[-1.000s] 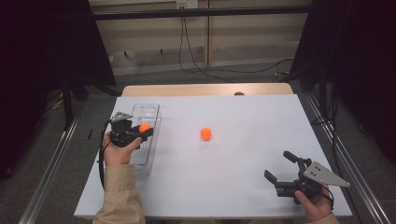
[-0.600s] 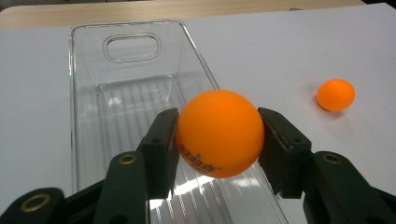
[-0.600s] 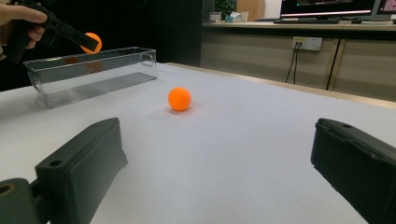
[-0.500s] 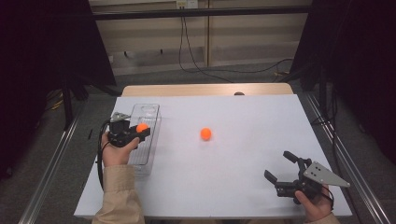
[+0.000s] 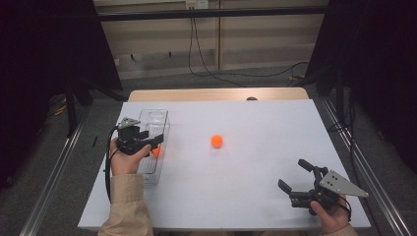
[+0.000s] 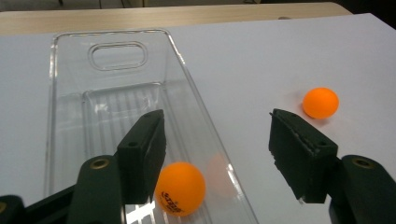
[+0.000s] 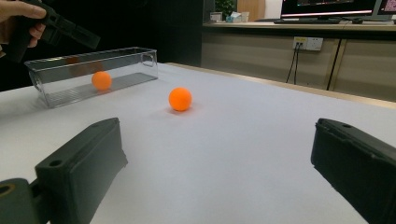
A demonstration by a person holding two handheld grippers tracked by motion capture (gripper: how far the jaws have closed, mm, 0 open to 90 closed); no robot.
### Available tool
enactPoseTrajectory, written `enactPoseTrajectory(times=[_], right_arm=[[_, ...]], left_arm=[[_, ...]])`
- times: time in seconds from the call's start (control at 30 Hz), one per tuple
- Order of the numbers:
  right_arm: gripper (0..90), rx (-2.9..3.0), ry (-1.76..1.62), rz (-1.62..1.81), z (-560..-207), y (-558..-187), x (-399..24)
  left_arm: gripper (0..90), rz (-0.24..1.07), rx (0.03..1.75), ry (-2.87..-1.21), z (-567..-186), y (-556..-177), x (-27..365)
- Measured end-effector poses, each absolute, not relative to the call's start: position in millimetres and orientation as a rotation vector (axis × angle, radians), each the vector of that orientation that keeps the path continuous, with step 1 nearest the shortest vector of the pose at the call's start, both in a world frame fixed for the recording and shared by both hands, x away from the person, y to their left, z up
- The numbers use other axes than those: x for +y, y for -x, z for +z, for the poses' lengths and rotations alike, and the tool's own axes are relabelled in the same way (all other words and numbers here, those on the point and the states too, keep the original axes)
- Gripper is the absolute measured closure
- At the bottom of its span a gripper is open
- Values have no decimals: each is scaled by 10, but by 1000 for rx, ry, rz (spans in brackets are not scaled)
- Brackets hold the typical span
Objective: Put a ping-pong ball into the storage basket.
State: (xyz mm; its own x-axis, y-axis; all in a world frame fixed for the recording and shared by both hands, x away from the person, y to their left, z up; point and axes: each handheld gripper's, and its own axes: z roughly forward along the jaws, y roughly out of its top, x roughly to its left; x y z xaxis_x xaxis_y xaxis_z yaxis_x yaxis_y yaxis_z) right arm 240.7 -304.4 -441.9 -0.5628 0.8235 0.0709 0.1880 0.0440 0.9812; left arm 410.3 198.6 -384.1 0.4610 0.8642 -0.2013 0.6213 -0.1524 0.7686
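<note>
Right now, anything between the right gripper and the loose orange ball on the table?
Nothing visible. Bare white table lies between the right gripper, jaws open, and the orange ball. The clear bin sits farther left, off that line.

Orange ball (image 6: 180, 188) with dark printed lettering lies loose on the floor of the clear plastic bin (image 6: 70, 93). Second orange ball (image 5: 217, 141) sits on the white bench (image 5: 255, 187), well apart from bin.

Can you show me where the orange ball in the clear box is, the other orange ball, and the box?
Small orange ball in the box (image 6: 180, 187), left gripper view, its middle.
Small orange ball on the table (image 5: 217, 141), high view, its middle.
Clear plastic box (image 6: 116, 56), left gripper view, far-end handle cutout.
</note>
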Motion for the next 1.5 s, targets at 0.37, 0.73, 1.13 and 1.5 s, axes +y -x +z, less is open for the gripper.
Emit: enactPoseTrajectory(times=[0.37, 0.73, 1.13, 1.5], right_arm=[[18, 1799, -1014, 1553, -4420, -2409, -3042], [18, 1800, -1015, 1552, -4422, -2410, -3041], [18, 1799, -1016, 1553, -4421, -2409, -3040], [18, 1800, -1015, 1552, -4423, -2412, -3042]], left_arm=[[275, 326, 1226, -1849, -3806, -4083, 1894], [196, 310, 1188, -1881, -3776, -4081, 1746], [128, 305, 1147, -1916, -3798, -4094, 1591], [119, 289, 1122, -1944, -3854, -4114, 1456]])
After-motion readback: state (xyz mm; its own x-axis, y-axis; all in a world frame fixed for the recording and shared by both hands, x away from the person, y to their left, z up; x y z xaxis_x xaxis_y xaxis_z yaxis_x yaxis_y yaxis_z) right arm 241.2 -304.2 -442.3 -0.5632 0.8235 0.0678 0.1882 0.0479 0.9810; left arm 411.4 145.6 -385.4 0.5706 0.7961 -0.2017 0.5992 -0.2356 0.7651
